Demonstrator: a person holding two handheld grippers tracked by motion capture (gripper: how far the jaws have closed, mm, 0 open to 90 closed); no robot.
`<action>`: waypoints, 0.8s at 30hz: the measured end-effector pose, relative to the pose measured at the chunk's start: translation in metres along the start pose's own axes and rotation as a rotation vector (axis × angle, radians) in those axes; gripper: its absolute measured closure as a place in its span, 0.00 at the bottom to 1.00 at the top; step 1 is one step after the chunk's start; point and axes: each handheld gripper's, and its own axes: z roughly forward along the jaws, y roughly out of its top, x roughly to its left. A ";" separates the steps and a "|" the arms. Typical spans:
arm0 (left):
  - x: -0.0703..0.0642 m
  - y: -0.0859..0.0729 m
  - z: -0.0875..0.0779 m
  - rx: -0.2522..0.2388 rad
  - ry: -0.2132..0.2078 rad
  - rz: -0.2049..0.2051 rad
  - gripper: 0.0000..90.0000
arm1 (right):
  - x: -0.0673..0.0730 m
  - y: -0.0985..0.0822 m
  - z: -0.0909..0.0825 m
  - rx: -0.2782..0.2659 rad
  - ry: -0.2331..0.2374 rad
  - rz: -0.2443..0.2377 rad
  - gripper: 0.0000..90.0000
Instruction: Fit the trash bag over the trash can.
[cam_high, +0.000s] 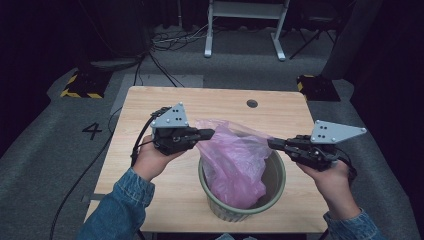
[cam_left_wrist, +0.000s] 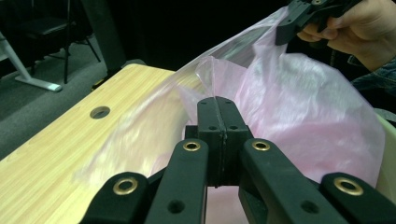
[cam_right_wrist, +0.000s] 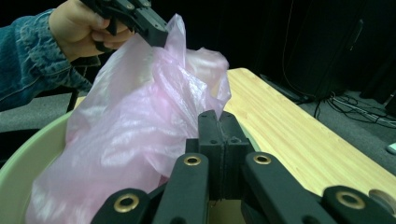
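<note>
While each black tool (cam_high: 212, 133) (cam_high: 270, 143) pinches thin crinkled pink plastic bag (cam_high: 232, 160), it drapes the round bin (cam_high: 277, 187).

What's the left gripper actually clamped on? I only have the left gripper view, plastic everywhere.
Observer: The high view shows the left gripper shut on one edge of the pink bag.
Operator: Where's the rest of it?
Observer: Hanging into a pale green bin on the wooden table.
Operator: Other side?
Observer: The right gripper is shut on the opposite edge, the mouth stretched between them above the bin.
</note>
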 end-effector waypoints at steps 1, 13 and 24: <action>0.001 -0.002 -0.003 -0.001 0.003 -0.003 1.00 | 0.000 -0.003 -0.003 0.004 0.004 -0.002 1.00; 0.012 -0.029 -0.038 -0.040 0.063 -0.075 1.00 | -0.011 -0.031 -0.041 0.025 -0.055 0.049 1.00; -0.001 -0.066 -0.060 -0.016 0.083 -0.076 1.00 | -0.011 -0.067 -0.072 0.041 -0.082 0.087 1.00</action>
